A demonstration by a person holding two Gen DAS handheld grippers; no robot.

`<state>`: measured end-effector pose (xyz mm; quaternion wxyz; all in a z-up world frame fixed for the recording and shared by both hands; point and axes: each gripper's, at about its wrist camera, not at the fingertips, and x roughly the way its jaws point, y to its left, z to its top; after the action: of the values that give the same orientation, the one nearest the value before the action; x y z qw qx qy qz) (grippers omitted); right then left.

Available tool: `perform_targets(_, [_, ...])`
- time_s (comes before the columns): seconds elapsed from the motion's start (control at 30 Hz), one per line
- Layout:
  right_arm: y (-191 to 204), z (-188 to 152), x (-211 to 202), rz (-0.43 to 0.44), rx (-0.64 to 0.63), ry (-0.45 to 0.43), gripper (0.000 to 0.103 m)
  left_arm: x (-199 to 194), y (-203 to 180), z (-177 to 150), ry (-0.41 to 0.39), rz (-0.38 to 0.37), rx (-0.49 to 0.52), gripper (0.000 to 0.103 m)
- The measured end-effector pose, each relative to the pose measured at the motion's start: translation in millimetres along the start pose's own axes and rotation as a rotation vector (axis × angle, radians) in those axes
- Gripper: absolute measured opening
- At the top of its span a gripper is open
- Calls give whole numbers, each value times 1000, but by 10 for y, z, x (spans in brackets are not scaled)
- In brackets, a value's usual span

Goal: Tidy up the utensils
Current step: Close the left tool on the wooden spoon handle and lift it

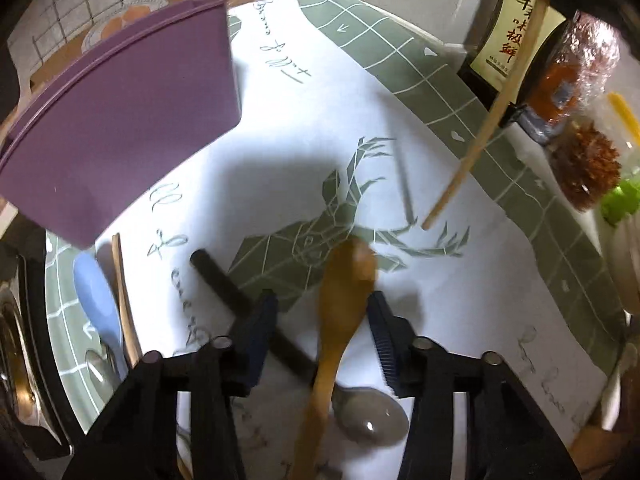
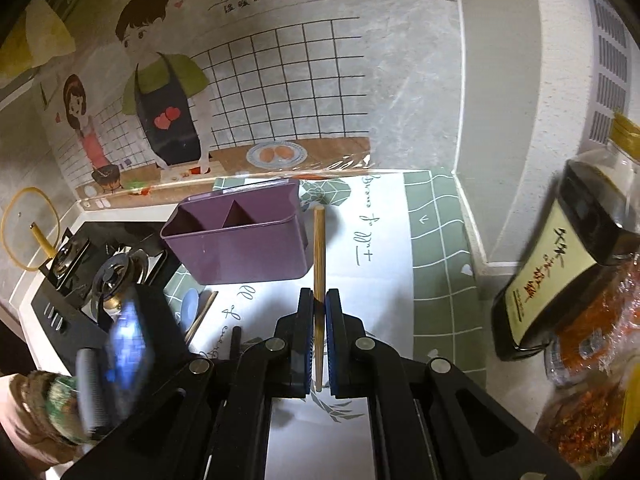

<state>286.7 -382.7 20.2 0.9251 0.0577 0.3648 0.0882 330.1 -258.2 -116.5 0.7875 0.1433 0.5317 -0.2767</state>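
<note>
My left gripper (image 1: 322, 312) is open, its jaws on either side of a wooden spoon (image 1: 340, 304) that lies on the mat over a black-handled grey spoon (image 1: 370, 420). My right gripper (image 2: 319, 320) is shut on a wooden chopstick (image 2: 319, 252), held above the mat just right of the purple two-compartment utensil holder (image 2: 240, 244). The chopstick also shows in the left wrist view (image 1: 492, 116), and so does the holder (image 1: 120, 120). A blue spoon (image 1: 96, 300), another chopstick (image 1: 124, 300) and a metal spoon (image 1: 100, 364) lie at the left of the mat.
A white and green mat (image 1: 440, 300) covers the counter. A soy sauce bottle (image 2: 560, 272) and wrapped jars of chili (image 2: 600, 320) stand at the right. A gas stove (image 2: 100, 264) is at the left. A tiled wall with a cartoon sticker (image 2: 160, 100) is behind.
</note>
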Motion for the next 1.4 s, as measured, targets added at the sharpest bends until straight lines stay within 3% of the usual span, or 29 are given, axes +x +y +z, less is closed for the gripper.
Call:
perform_targets(0.13, [1, 11, -34, -4, -1, -7, 6, 4, -75, -3, -24, 56, 13, 23])
perform_targets(0.33, [109, 19, -15, 18, -18, -4, 6, -143, 72, -150, -74, 71, -83, 21])
perform_targets(0.4, [164, 23, -11, 34, -29, -4, 6, -252, 157, -222, -103, 62, -128, 5])
perform_targets(0.63, [394, 35, 14, 76, -75, -1, 6, -755, 473, -517, -249, 50, -279, 4])
perform_targets(0.8, [465, -2, 74, 79, -99, 19, 6, -737, 672, -598, -202, -48, -288, 7])
perform_targets(0.87, [466, -27, 126, 79, -97, 36, 6, -677, 629, -559, -182, -53, -241, 14])
perform_targets(0.93, [452, -55, 169, 79, -92, 55, 6, -558, 544, -511, -149, -44, -180, 38])
perform_targets(1.0, [433, -77, 179, 76, -92, 65, 6, -431, 468, -440, -119, -16, -149, 44])
perform_targets(1.27, [366, -118, 135, 65, -88, 68, 6, -65, 311, -163, -46, 84, -110, 43])
perform_targets(1.3, [363, -117, 136, 65, -86, 69, 6, -54, 299, -145, -48, 103, -108, 41])
perform_targets(1.33, [361, -116, 138, 66, -83, 70, 6, -60, 290, -135, -54, 103, -113, 31])
perform_targets(1.4, [373, -113, 135, 73, -81, 69, 6, -85, 296, -146, -64, 107, -134, 30])
